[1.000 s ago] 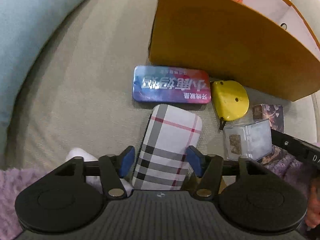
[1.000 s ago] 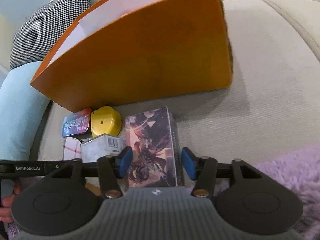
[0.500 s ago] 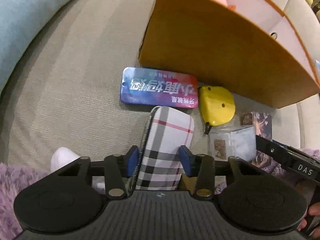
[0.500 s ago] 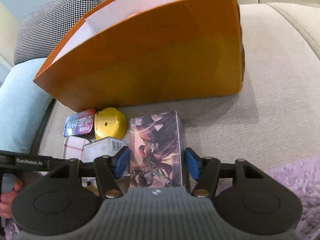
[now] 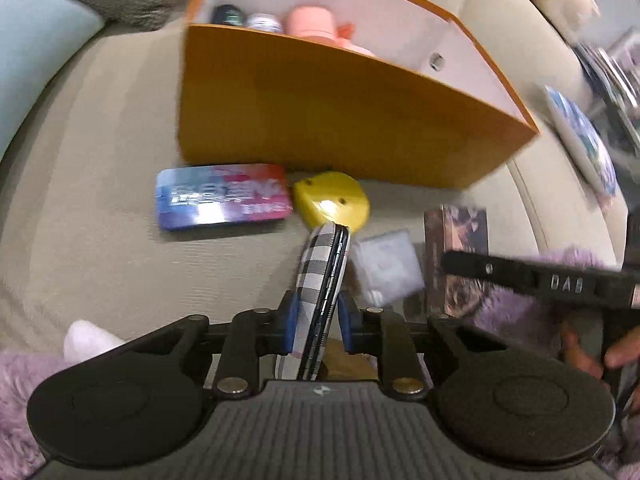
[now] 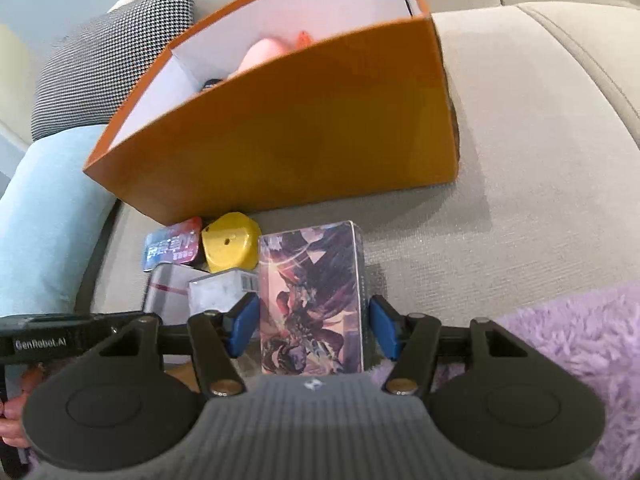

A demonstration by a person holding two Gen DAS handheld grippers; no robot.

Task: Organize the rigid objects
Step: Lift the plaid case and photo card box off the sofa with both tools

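Gripping the plaid case (image 5: 322, 276) on edge between its blue pads (image 5: 289, 322), the left gripper (image 5: 316, 326) is clenched on it, with the case turned so its dark seam faces the camera. Its far end overlaps the yellow tape measure (image 5: 330, 202), which lies on the sofa seat (image 5: 100, 220) just beside the blue-and-pink tin (image 5: 222, 200). Both rest along the front wall of the orange box (image 5: 320, 116), which blocks the direct path forward. Inside the box a pink object (image 5: 312, 24) and two small dark and pale items are visible.

The right gripper (image 6: 314, 328) has its jaws released, straddling the illustrated card box (image 6: 314, 296); whether the pads touch it cannot be told. A clear plastic box (image 6: 222, 292) sits just left of the card box. A purple fluffy throw (image 6: 560, 340) covers the near right corner of the seat.
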